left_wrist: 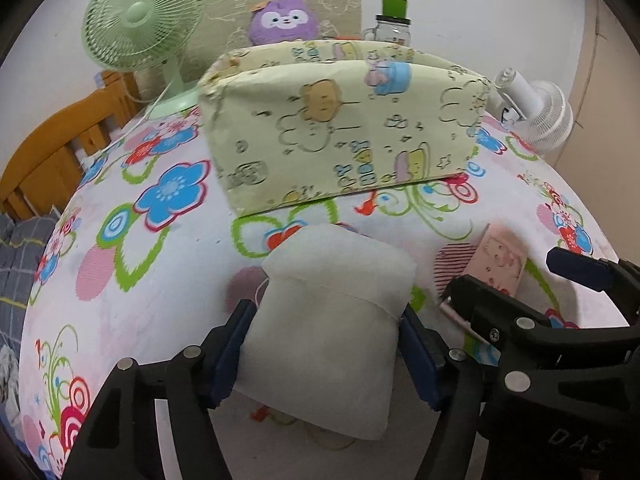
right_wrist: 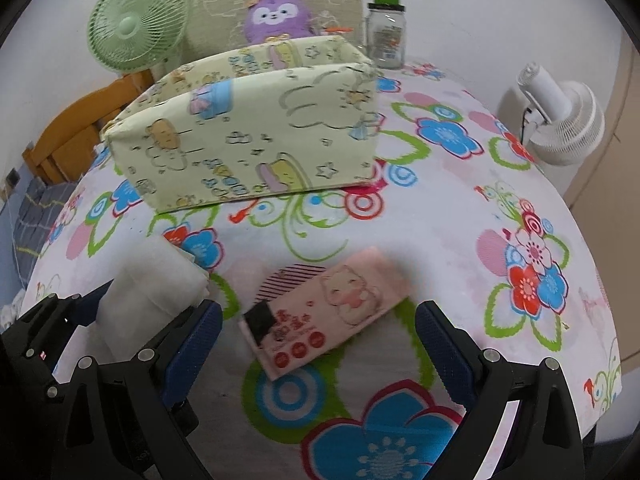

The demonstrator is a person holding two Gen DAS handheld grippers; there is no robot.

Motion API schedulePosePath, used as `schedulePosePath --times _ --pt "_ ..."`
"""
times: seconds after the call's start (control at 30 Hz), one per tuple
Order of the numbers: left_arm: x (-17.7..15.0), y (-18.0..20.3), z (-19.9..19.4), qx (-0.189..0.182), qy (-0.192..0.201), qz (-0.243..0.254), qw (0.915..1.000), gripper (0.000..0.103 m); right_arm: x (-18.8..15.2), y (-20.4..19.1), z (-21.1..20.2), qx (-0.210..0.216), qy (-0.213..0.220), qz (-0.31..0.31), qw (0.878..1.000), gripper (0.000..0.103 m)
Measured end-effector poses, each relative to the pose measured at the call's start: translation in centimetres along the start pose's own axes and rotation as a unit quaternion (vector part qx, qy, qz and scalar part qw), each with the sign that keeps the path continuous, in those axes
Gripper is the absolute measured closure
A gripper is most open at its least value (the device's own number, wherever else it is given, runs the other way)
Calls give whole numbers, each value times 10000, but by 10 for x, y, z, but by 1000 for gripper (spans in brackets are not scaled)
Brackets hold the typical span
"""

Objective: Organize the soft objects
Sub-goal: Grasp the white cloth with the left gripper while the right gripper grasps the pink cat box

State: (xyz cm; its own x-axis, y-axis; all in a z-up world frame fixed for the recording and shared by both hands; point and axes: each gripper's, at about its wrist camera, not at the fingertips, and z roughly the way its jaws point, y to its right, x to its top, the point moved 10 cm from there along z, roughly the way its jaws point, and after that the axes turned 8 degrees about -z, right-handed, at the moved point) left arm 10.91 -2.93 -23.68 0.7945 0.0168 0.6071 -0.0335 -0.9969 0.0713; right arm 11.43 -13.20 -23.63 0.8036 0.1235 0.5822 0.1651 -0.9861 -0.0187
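Pinching white fabric pouch on floral tablecloth: left gripper, pads against both sides. Right gripper spread wide, straddling pink tissue pack, not touching. Yellow fabric bin behind.

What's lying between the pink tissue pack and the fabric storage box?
Nothing: only bare floral tablecloth between tissue pack and storage box, per the right wrist view.

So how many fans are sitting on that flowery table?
2. A green fan stands at the far left corner, beside the purple plush toy. A white fan sits at the far right edge. The fabric box could hide something behind it.
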Motion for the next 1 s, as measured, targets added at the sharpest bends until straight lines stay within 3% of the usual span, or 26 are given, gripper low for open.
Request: schedulePosePath --times 0.2,0.57,0.8,1.0 --pt "5 12 5 -25 -40 176 9998 32 -4 8 9 263 -224 352 9988 5" --pt "14 1 14 49 -118 47 9999 32 10 -4 21 518 -192 226 9982 5" --pt "16 -5 14 10 -162 -78 9998 32 20 -13 27 481 -118 -9 9988 20" --pt "12 -5 12 31 -159 -81 9998 32 19 -19 27 492 -121 -152 9986 24"
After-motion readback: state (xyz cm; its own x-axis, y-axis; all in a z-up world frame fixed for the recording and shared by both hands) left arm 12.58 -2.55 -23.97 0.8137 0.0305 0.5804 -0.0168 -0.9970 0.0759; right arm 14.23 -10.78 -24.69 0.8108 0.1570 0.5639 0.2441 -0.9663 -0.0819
